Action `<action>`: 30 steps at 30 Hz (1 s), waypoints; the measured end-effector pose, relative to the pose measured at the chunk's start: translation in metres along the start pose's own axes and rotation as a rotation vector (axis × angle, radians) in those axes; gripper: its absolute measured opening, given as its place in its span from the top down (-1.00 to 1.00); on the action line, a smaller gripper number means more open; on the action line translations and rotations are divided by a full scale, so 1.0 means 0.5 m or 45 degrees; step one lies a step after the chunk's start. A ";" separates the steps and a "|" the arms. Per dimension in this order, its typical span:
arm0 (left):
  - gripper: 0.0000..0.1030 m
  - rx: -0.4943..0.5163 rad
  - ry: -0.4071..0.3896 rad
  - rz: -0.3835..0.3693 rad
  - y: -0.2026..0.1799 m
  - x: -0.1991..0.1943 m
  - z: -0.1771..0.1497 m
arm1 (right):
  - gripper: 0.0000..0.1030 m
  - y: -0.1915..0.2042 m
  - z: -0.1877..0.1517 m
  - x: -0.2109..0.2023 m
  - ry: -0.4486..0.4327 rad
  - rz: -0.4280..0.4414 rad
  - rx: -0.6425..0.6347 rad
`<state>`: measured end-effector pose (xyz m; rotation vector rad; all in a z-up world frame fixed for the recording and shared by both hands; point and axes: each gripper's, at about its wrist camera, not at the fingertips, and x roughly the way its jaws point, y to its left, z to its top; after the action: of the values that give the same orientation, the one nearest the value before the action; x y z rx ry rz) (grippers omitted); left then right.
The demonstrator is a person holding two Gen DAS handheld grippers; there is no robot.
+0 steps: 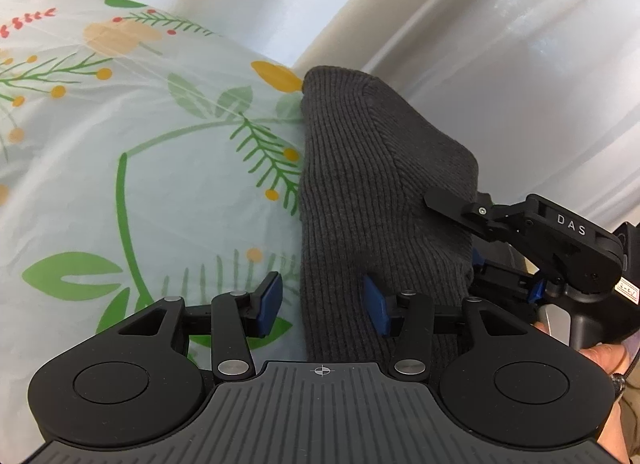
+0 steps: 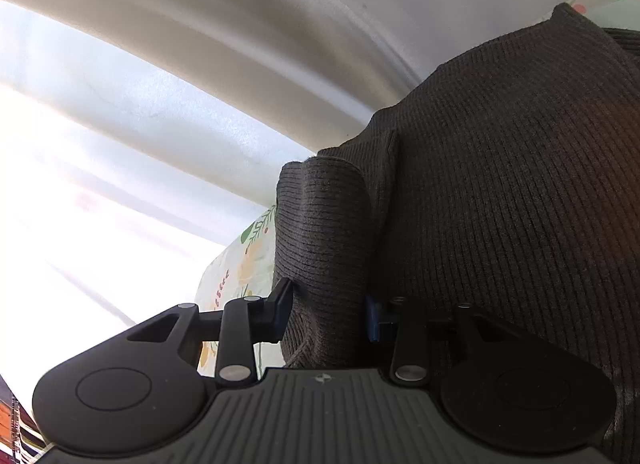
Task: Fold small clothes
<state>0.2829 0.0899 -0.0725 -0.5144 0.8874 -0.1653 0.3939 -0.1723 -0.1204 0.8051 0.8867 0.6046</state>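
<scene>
A dark grey ribbed knit garment (image 1: 360, 184) lies on the floral tablecloth (image 1: 140, 144), partly folded and bunched, and reaches the table's far edge. My left gripper (image 1: 324, 300) is open, its blue pads apart; the garment's near edge lies between them and drapes over the right finger. My right gripper (image 1: 460, 220) shows from the right in the left wrist view, its fingers at the garment's right edge. In the right wrist view the right gripper (image 2: 328, 312) has a thick fold of the garment (image 2: 500, 204) between its fingers, which stand apart around it.
A pale curtain (image 1: 440, 4) hangs behind the table. The tablecloth (image 2: 240, 264) shows as a small patch left of the garment in the right wrist view. A hand holds the right gripper's handle (image 1: 600, 352).
</scene>
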 end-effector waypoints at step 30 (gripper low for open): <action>-0.03 0.105 0.019 0.020 -0.087 0.058 0.005 | 0.64 0.004 0.001 -0.141 -0.222 -0.426 -0.372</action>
<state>0.3061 0.0432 -0.0699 -0.4299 0.8949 -0.1910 0.3587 -0.2240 -0.0879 0.4251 0.7313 0.3512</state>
